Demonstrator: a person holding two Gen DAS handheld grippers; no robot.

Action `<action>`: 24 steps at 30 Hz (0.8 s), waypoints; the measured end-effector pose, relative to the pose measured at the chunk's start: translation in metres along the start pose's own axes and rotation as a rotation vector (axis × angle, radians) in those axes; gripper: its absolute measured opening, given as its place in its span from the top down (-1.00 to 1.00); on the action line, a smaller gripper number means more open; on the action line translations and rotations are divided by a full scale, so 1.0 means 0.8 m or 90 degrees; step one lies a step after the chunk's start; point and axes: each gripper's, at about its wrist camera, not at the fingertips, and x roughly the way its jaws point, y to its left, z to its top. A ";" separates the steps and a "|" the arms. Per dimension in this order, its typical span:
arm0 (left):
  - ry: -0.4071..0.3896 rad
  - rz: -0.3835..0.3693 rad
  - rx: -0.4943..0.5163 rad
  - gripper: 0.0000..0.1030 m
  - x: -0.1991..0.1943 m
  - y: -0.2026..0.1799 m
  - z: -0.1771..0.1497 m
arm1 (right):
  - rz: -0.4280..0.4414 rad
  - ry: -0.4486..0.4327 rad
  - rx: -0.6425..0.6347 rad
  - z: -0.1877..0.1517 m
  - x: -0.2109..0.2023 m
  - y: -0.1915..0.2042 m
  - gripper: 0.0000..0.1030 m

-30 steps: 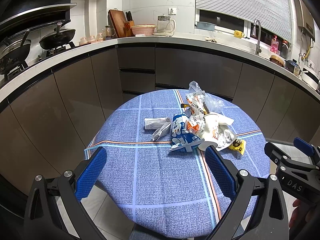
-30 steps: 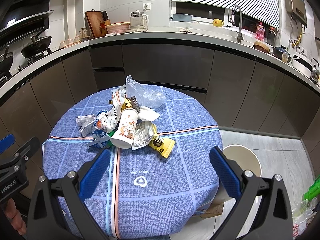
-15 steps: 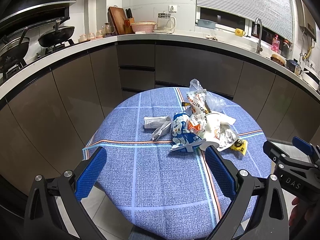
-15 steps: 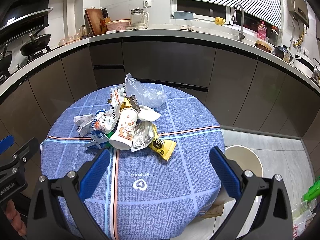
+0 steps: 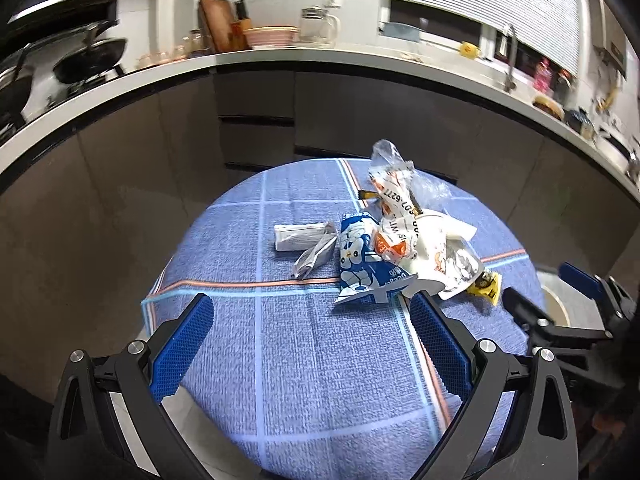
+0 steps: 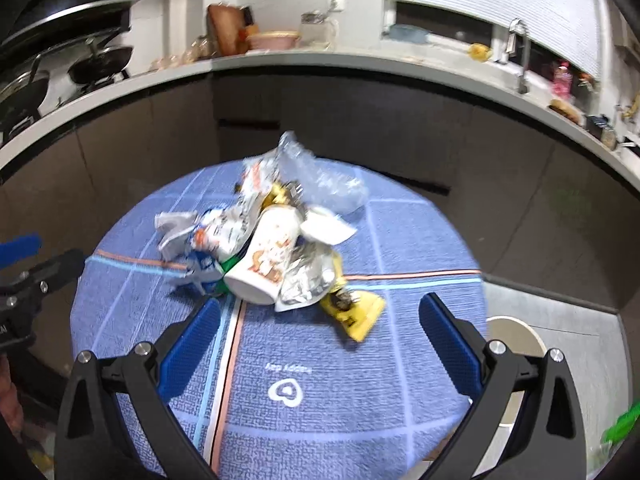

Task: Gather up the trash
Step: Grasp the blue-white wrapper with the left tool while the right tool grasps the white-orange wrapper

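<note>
A heap of trash lies on a round table with a blue checked cloth [image 5: 304,380] [image 6: 400,360]. It holds a white paper cup [image 6: 266,258] [image 5: 430,248] on its side, a blue snack bag [image 5: 360,264], a clear plastic bag [image 6: 320,178] [image 5: 396,164], a yellow wrapper [image 6: 356,310] [image 5: 486,286], a silver foil packet [image 6: 310,280] and a white wrapper [image 5: 298,236]. My left gripper [image 5: 312,344] is open over the cloth, short of the heap. My right gripper [image 6: 320,340] is open near the yellow wrapper. Both hold nothing.
A round white bin [image 6: 516,340] [image 5: 554,308] stands on the floor right of the table. Dark cabinets under a curved white counter [image 5: 320,60] ring the room. On the counter sit pans [image 5: 90,56], a kettle [image 5: 316,32] and a sink tap [image 6: 520,56].
Both grippers have moved in closer to the table and the heap. The right wrist view is now blurred by motion. Neither gripper's fingers changed their spread.
</note>
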 end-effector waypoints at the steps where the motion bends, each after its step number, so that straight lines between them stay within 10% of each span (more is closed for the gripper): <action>1: 0.004 -0.007 0.011 -0.83 0.006 -0.001 0.001 | 0.004 0.010 -0.007 -0.001 0.009 0.004 -0.93; 10: 0.092 -0.121 -0.007 -0.44 0.077 0.016 0.019 | 0.098 0.048 0.016 0.015 0.080 0.016 -0.58; 24: 0.090 -0.115 -0.006 -0.17 0.128 0.054 0.064 | 0.195 0.013 -0.008 0.095 0.116 0.044 -0.05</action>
